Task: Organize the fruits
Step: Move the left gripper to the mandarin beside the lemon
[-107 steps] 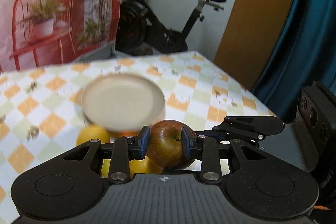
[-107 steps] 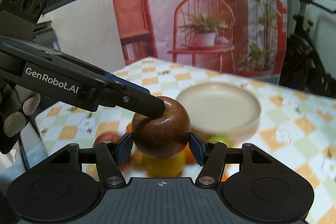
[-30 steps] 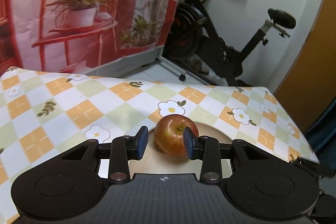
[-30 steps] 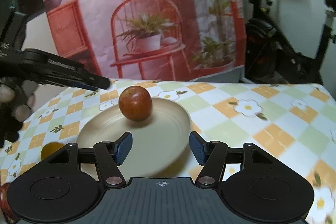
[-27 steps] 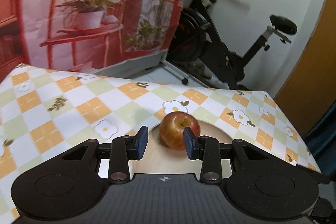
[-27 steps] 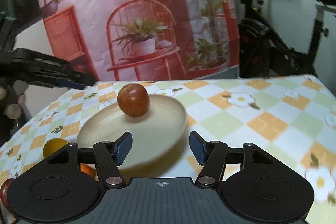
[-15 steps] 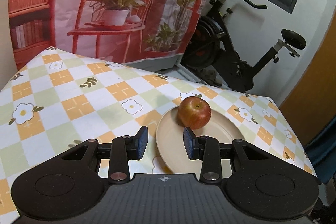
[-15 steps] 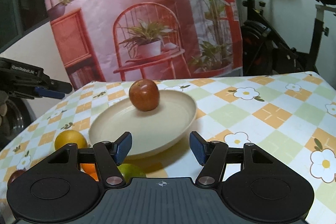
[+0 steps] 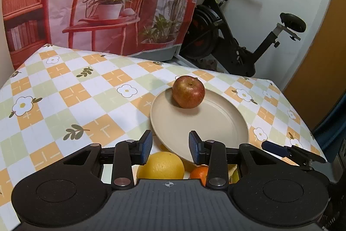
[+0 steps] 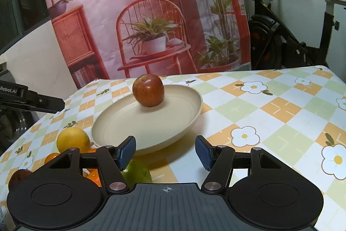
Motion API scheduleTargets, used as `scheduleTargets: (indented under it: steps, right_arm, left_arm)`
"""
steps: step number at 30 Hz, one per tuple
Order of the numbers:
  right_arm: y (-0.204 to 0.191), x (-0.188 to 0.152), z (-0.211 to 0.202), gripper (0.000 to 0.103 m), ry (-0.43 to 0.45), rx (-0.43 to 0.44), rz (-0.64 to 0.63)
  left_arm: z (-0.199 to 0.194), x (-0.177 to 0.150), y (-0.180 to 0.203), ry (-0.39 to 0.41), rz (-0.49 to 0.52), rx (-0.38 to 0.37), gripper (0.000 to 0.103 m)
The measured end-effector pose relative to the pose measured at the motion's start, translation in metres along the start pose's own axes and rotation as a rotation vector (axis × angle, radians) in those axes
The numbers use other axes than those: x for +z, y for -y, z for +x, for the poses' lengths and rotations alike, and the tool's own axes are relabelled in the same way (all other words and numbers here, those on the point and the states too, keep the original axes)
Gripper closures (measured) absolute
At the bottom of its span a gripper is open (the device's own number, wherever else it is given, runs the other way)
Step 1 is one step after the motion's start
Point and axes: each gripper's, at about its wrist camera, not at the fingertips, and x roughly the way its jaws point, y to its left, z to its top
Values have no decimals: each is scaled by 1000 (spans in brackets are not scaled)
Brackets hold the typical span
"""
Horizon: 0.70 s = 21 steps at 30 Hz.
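A red apple (image 9: 188, 91) sits on the far side of a beige plate (image 9: 216, 125) on the checked tablecloth; it also shows in the right wrist view (image 10: 148, 89) on the plate (image 10: 173, 122). My left gripper (image 9: 170, 149) is open and empty, above the plate's near rim. My right gripper (image 10: 165, 154) is open and empty near the plate's front edge. A yellow orange (image 9: 161, 166) and a small orange (image 9: 199, 172) lie below the left gripper. In the right view a yellow orange (image 10: 73, 140), a green fruit (image 10: 136, 172), small oranges (image 10: 52, 157) and a dark red fruit (image 10: 18, 175) lie left of the plate.
The table's right edge (image 9: 302, 118) drops off toward an orange door. An exercise bike (image 9: 235, 44) stands beyond the table. A printed red backdrop (image 10: 140, 14) hangs behind. The other gripper's finger (image 10: 34, 101) reaches in at the left of the right view.
The left gripper let go of the apple on the plate and drew back toward me. The right gripper also drew back from the plate. The apple stays still.
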Motion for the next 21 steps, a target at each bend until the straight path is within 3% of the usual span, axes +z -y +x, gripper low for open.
scheduleTargets:
  steps: [11,21]
  right_arm:
    - [-5,-1,-5,46,-16,47,-6]
    - [-33,-10,-4,47,-97,103,-144]
  left_arm:
    - [-9,-9,-3,-8,-4,6,64]
    - [-17,-19,-19,-31,-47,26,64]
